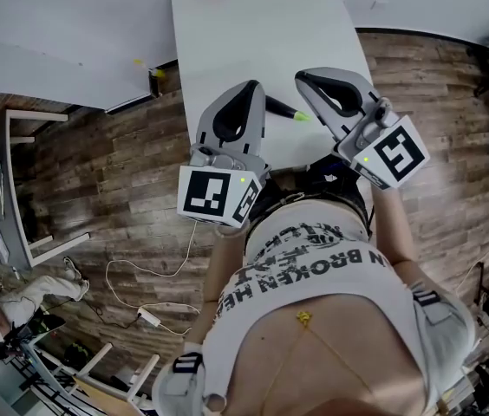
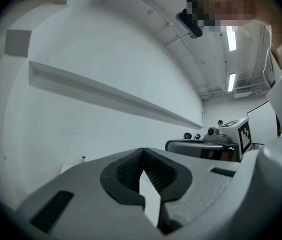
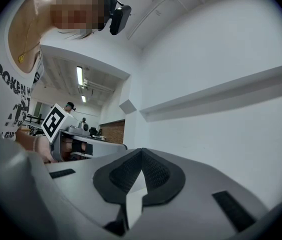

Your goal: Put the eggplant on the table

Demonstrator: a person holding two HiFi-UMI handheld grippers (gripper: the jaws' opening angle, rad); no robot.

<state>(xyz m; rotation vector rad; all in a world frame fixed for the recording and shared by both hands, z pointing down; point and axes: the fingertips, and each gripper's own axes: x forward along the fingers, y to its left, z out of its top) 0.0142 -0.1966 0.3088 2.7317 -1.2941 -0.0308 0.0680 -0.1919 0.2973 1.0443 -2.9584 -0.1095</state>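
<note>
The bench (image 1: 262, 33) was white, the floor (image 1: 123, 172) brown-planked. The left tongs (image 1: 246, 87) and right tongs (image 1: 303, 78) were grey, black-padded, with black-and-white square markers (image 1: 205, 191); the eggplant (image 1: 281, 107) was dark, green-tipped.

Premises: research lab or test room, not a dwelling.

Bare white walls (image 2: 96, 44) with one plain ledge (image 2: 106, 95); tube lights (image 2: 231, 38) overhead and surface-run conduit (image 2: 192, 61). The wood-plank floor (image 1: 114, 172) carries a loose cable (image 1: 123, 264) and a power strip (image 1: 149, 316). A plain white table (image 1: 253, 42) stands in the open; a white metal frame (image 1: 54, 246) and assorted stands crowd the left edge. Benches with equipment (image 3: 88, 133) and a brick wall (image 3: 112, 130) lie beyond.
</note>
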